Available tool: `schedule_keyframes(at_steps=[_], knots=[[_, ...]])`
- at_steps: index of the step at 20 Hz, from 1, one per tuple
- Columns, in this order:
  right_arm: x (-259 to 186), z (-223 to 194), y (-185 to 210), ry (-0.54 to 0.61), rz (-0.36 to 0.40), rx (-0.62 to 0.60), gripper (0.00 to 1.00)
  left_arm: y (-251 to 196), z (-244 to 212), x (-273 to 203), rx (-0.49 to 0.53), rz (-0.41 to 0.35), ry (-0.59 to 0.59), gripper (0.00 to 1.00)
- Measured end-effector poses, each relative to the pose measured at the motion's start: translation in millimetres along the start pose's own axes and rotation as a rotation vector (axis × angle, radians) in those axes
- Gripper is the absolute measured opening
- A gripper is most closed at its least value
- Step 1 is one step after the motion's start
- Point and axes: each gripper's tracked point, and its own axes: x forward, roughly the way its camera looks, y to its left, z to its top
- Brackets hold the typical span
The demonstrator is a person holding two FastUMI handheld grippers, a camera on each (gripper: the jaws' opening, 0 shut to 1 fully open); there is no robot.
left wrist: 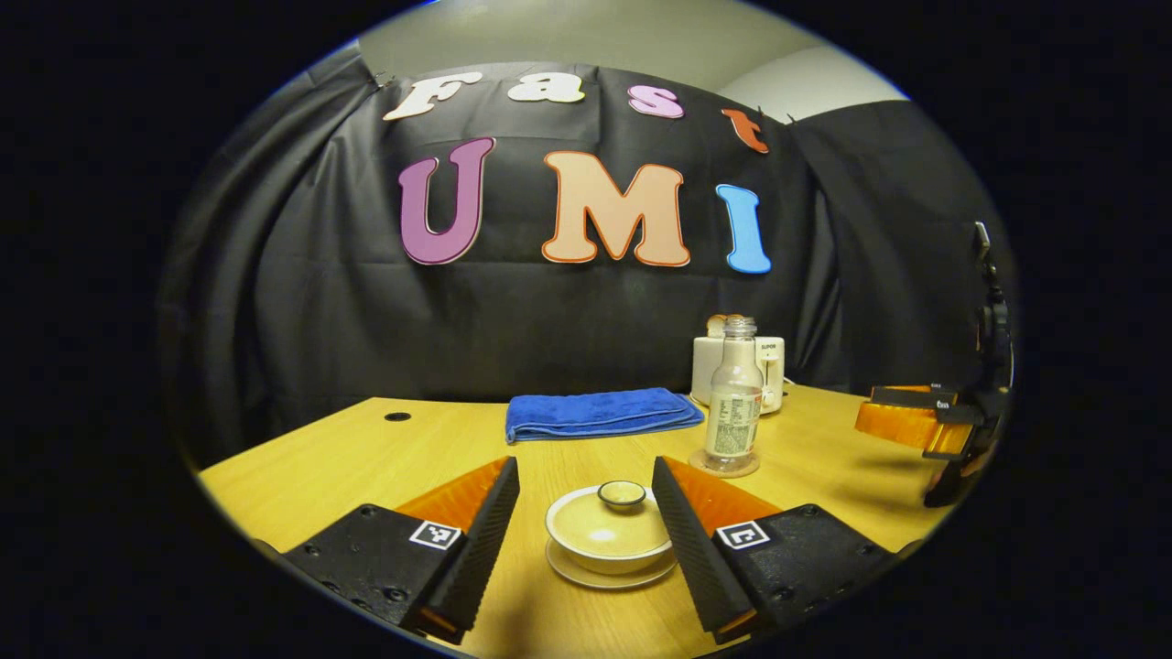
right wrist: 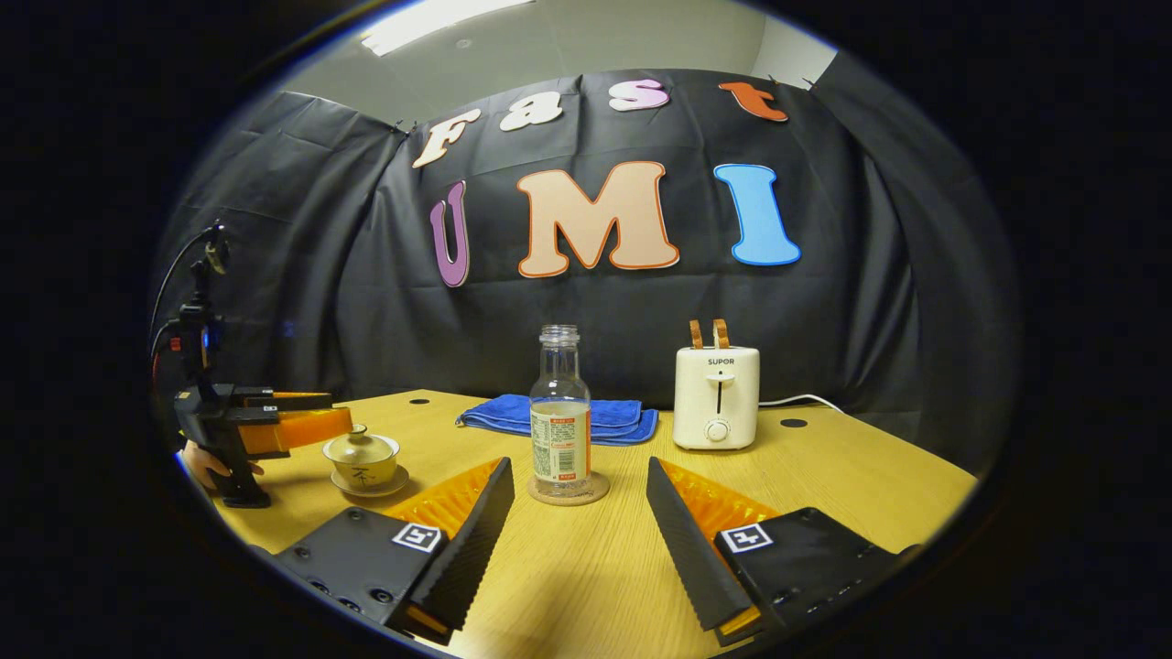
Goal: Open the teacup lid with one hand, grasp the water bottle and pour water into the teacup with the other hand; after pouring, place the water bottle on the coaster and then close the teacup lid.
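Lining up, both jaws gaping: left gripper (left wrist: 586,513) wants the brittle, slick lid (left wrist: 612,523) by its knob (left wrist: 622,494); right gripper (right wrist: 575,513) the water bottle (right wrist: 559,416) mid-body.

1 teacup (left wrist: 609,540) w/ lid (left wrist: 614,515), 1 saucer (left wrist: 586,574), 1 water bottle (right wrist: 560,416), 1 coaster (right wrist: 569,492), 1 blue towel (left wrist: 600,412), 1 toaster (right wrist: 716,397), 2 toast slices (right wrist: 708,333), 2 grippers: left (left wrist: 586,540), right (right wrist: 572,540).

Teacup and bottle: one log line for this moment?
teacup: lid on | water bottle: upright on coaster, uncapped | left gripper: open, astride teacup | right gripper: open, facing bottle
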Motion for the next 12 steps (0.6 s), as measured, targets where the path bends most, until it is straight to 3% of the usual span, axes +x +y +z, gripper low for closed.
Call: schedule_keyframes(at_steps=[5,10,12], knots=[[-1,1,-10,-0.003,-0.047,-0.002,0.94,21,0,-15,0.004,0.087,0.001,0.9],[-9,2,-27,-0.008,-0.131,-0.005,0.94,56,0,-31,0.008,0.268,0.002,0.91],[-12,1,-25,-0.007,-0.128,-0.006,0.94,62,-1,-34,0.01,0.313,0.003,0.91]])
